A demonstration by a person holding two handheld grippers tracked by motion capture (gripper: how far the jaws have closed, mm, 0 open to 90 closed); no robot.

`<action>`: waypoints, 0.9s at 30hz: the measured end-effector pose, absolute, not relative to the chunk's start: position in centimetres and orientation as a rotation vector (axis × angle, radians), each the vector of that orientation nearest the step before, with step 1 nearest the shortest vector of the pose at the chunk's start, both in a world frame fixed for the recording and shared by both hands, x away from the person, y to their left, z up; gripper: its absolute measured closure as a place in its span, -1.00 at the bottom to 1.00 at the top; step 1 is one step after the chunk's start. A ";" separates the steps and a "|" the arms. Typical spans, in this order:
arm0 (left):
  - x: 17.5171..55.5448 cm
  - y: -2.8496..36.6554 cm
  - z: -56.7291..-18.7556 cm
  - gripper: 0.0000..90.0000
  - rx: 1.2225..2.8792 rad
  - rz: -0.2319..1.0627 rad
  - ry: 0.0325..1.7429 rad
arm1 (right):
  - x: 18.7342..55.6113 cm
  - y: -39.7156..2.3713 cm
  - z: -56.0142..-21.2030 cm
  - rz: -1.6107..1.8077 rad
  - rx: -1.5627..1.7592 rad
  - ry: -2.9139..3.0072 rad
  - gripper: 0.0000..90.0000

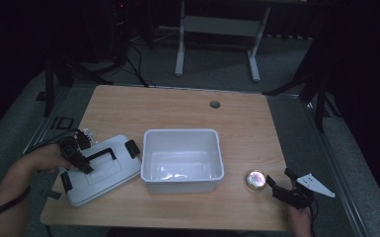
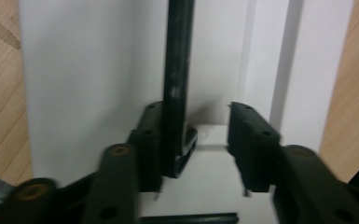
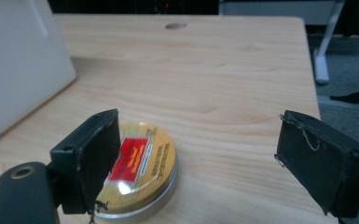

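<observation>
A white lid [image 1: 109,174] with a black handle [image 1: 102,153] lies flat at the table's left. My left gripper [image 1: 83,160] is low over it. In the left gripper view the lid [image 2: 74,84] is close below, and my left gripper [image 2: 196,112] is open with the handle bar [image 2: 177,70] between its jaws, against the left one and apart from the right. A round gold tin [image 1: 255,179] with a red label sits at the front right. My right gripper [image 1: 280,177] is just right of it. In the right gripper view my right gripper [image 3: 199,119] is wide open, and the tin [image 3: 142,168] lies by its left jaw.
An open white bin [image 1: 182,133] stands in the middle of the wooden table [image 1: 177,106], between lid and tin; its wall [image 3: 18,70] shows at the left of the right gripper view. A cable hole [image 1: 214,104] sits near the far edge. Dark floor surrounds the table.
</observation>
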State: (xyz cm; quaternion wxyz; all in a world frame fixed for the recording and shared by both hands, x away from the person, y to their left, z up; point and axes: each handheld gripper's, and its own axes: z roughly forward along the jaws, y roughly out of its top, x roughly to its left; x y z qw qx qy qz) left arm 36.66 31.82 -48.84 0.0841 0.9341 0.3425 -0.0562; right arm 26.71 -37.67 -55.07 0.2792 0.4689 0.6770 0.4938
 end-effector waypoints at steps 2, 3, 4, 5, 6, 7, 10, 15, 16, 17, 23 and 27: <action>36.6 31.7 -48.8 -0.11 2.794 -0.151 1.020 | 26.8 -37.8 -54.9 1.322 1.260 1.866 -0.71; 36.6 31.7 -48.8 -0.15 2.792 -0.148 1.026 | 26.9 -37.9 -54.8 1.312 1.252 1.892 -0.71; 36.6 31.7 -48.8 -0.20 2.788 -0.151 1.036 | 27.0 -38.0 -54.7 1.290 1.239 1.925 -0.71; 36.6 31.7 -48.7 -0.27 2.788 -0.145 1.043 | 27.1 -38.0 -54.5 1.266 1.231 1.957 -0.71; 36.7 31.7 -48.7 -0.30 2.785 -0.142 1.048 | 27.1 -38.1 -54.4 1.246 1.224 1.982 -0.71; 36.7 31.7 -48.6 -0.31 2.781 -0.148 1.048 | 27.2 -38.2 -54.4 1.226 1.217 2.006 -0.71; 36.7 31.8 -48.4 -0.42 2.770 -0.154 1.071 | 27.3 -38.5 -54.0 1.190 1.209 2.070 -0.71; 36.6 32.1 -48.2 -0.43 2.766 -0.183 1.095 | 27.5 -39.1 -53.2 1.070 1.206 2.186 -0.71; 36.6 32.1 -48.1 -0.44 2.769 -0.179 1.090 | 27.5 -39.2 -53.0 1.050 1.211 2.216 -0.72; 36.6 32.2 -48.0 -0.45 2.770 -0.175 1.089 | 27.6 -39.3 -52.8 1.030 1.207 2.242 -0.72; 36.2 32.1 -48.0 -0.45 2.796 -0.180 1.063 | 28.0 -39.4 -51.9 0.848 1.163 2.396 -0.72; 36.2 32.1 -47.9 -0.45 2.802 -0.179 1.053 | 28.5 -39.1 -51.4 0.717 1.125 2.495 -0.72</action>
